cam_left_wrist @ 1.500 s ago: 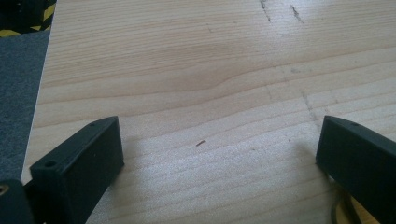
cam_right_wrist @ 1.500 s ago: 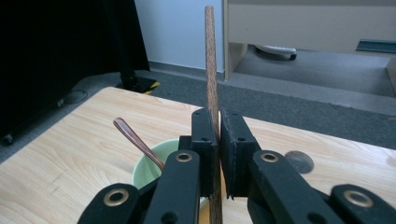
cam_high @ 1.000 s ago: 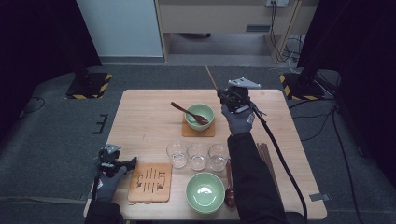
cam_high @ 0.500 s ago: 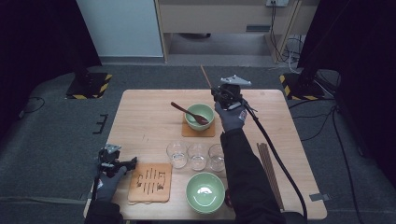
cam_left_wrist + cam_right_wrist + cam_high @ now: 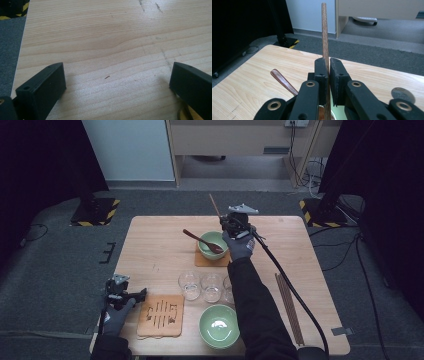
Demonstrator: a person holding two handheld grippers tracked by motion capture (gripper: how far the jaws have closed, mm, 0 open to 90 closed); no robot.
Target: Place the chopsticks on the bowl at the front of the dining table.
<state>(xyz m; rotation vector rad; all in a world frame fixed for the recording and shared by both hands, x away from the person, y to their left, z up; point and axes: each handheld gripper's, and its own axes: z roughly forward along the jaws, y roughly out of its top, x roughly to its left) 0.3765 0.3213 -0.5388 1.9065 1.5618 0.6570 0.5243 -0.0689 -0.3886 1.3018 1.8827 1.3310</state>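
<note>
**Wooden chopstick clamped over the far green bowl**

Dark wood is what the right gripper (image 5: 231,221) holds: a single chopstick (image 5: 325,32) pinched between its two black jaws, which stand nearly together with only the stick's thickness between them. In the right gripper view the stick runs up the middle of the frame, rising well past the jaw tips toward the top edge. In the high view the same chopstick (image 5: 214,204) slants up and to the left from the gripper, just above the centre of the frame.

Directly below that gripper sits a green bowl (image 5: 208,249) on a square brown coaster (image 5: 202,261), with a brown spoon (image 5: 200,240) resting in it, handle pointing to the upper left. The spoon handle (image 5: 283,81) also shows at lower left in the right gripper view, beside the jaws.

Lower in the high view, three clear glasses (image 5: 189,284) stand in a row (the third is partly hidden by the sleeve). Below them lie a second green bowl (image 5: 218,325) and a woven mat (image 5: 161,315) with dark markings. A bundle of what look like more chopsticks (image 5: 288,306) lies along the table's (image 5: 155,245) right side, though the view is too coarse to count them.

The left gripper (image 5: 121,295) rests at the lower left corner of the table, just beside the mat. Its jaws stand wide apart in the left gripper view, with bare wood grain between them.
</note>
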